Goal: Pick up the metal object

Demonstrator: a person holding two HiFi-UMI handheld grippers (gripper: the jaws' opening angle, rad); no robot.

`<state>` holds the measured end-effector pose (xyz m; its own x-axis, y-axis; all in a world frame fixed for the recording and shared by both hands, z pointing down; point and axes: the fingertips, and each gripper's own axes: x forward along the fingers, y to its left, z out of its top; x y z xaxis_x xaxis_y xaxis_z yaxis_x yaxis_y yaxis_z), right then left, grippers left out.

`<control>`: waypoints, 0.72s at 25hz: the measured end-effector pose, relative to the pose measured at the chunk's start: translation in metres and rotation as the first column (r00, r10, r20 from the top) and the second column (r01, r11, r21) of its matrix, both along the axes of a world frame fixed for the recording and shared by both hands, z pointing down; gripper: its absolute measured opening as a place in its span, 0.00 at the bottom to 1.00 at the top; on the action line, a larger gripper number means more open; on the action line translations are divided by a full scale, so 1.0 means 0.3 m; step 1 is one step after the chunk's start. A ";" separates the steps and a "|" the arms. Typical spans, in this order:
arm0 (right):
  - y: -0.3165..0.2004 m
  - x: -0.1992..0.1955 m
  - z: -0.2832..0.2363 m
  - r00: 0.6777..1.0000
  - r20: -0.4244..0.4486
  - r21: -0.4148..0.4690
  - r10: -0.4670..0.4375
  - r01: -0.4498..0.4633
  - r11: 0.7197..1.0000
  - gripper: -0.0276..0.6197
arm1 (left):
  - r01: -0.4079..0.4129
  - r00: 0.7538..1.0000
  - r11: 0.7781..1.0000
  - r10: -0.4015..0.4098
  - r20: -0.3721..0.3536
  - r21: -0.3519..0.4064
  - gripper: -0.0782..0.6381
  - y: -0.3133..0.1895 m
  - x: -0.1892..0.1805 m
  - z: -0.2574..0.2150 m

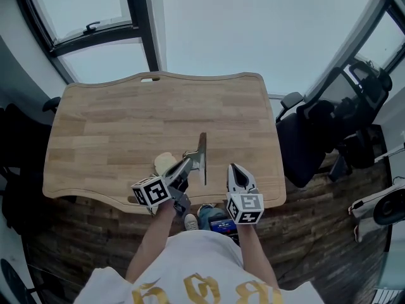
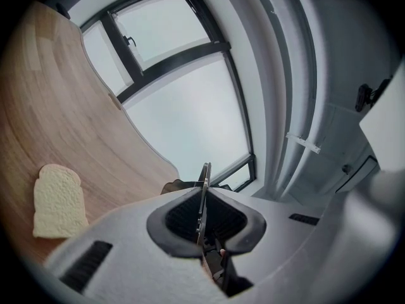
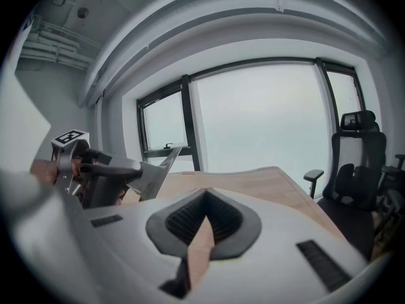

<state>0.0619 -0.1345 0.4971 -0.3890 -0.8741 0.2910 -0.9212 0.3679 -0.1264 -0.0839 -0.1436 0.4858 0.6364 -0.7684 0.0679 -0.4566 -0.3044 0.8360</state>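
The metal object (image 1: 200,157) is a thin flat plate with a long straight blade. My left gripper (image 1: 187,165) is shut on it, near the front edge of the wooden table (image 1: 158,113). In the left gripper view the plate (image 2: 204,195) stands edge-on between the pads of that gripper (image 2: 202,211). The right gripper view shows the plate (image 3: 152,173) raised over the tabletop. A slice of bread (image 1: 164,163) lies on the table just left of the left gripper, and the left gripper view shows the bread (image 2: 59,201) too. My right gripper (image 1: 236,170) hovers at the front edge, shut and holding nothing (image 3: 204,198).
A black office chair (image 1: 316,132) stands right of the table, also visible as the chair (image 3: 357,157) in the right gripper view. Large windows (image 1: 88,18) lie beyond the far edge. Dark wood flooring and a person's shoes show below the front edge.
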 end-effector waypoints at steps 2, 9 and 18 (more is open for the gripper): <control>0.000 0.007 0.001 1.000 -0.001 -0.001 0.002 -0.002 1.000 0.06 | 0.000 1.000 1.000 0.000 -0.007 0.001 0.16 0.001 0.003 -0.004; -0.001 0.009 0.000 1.000 -0.005 -0.002 0.002 -0.002 1.000 0.06 | 0.002 1.000 1.000 -0.002 -0.014 -0.002 0.16 0.000 -0.001 -0.005; 0.003 0.019 0.012 1.000 -0.029 -0.012 0.009 -0.010 1.000 0.06 | 0.003 1.000 1.000 -0.004 -0.013 -0.008 0.16 -0.004 0.001 0.009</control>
<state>0.0677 -0.1337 0.5007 -0.3721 -0.8741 0.3122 -0.9280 0.3578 -0.1042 -0.0836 -0.1449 0.4883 0.6346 -0.7700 0.0656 -0.4465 -0.2960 0.8444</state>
